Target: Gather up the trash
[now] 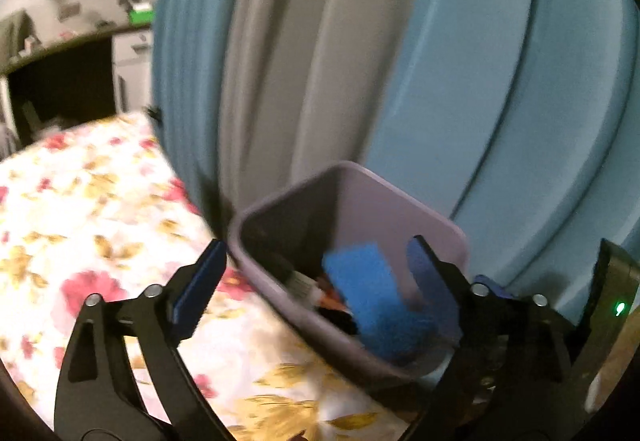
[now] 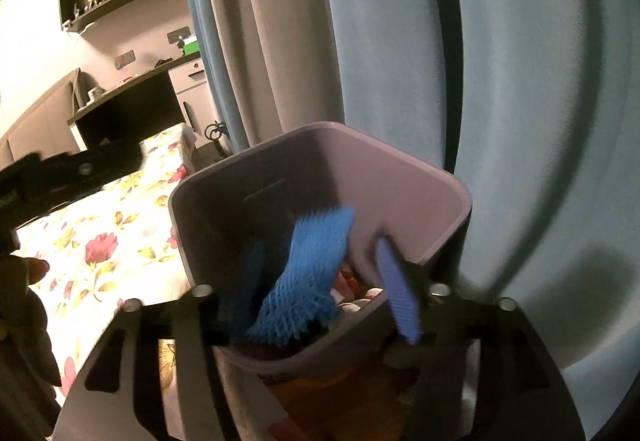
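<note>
The blue foam net [image 2: 304,277] lies loose in the mouth of the lilac bin [image 2: 400,177], on top of other trash, touching neither tool. Judge it very light, soft and springy; pinch it gently through the mesh middle, where it compresses instead of slipping. Your right tool [image 2: 320,293] stands apart, one finger either side of the net. Your left tool [image 1: 316,273] gapes wide over the bin beside the floral bed [image 1: 80,221], blue curtains [image 1: 480,81] behind.
</note>
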Demonstrator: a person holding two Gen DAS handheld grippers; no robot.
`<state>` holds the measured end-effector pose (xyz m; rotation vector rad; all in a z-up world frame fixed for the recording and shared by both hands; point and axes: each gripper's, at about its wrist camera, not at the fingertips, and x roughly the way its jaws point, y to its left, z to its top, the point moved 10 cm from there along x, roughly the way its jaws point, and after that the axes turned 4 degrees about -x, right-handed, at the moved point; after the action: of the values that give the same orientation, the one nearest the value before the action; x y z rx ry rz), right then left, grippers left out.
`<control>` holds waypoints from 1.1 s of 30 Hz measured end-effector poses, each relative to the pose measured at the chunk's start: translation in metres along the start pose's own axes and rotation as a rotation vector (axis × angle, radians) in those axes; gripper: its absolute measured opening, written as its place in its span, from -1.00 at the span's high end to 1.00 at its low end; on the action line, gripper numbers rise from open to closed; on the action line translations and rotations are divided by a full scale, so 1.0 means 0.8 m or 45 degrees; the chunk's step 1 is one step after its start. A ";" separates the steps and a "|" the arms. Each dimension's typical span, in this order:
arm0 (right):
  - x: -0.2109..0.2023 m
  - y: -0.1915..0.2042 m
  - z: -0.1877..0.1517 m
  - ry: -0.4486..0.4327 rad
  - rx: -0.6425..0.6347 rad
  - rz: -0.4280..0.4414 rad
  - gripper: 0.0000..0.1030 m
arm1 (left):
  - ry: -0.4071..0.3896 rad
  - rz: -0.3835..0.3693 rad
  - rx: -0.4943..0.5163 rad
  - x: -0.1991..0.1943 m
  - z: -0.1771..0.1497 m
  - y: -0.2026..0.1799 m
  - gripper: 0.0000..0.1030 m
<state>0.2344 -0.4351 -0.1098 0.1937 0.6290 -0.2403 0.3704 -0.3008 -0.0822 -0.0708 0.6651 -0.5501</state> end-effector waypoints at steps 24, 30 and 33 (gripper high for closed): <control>-0.082 0.087 -0.002 -0.218 -0.111 -0.097 -0.89 | -0.238 0.472 -0.029 -0.193 -0.064 0.123 -0.89; -0.117 0.125 -0.016 -0.263 -0.144 -0.070 -0.89 | -0.279 0.493 -0.078 -0.245 -0.087 0.141 -0.89; -0.134 0.143 -0.025 -0.278 -0.167 -0.065 -0.89 | -0.280 0.504 -0.092 -0.266 -0.100 0.150 -0.89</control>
<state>0.1714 -0.3036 -0.0495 0.0243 0.4317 -0.2640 0.2389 -0.0820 -0.0532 -0.0644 0.4669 -0.1336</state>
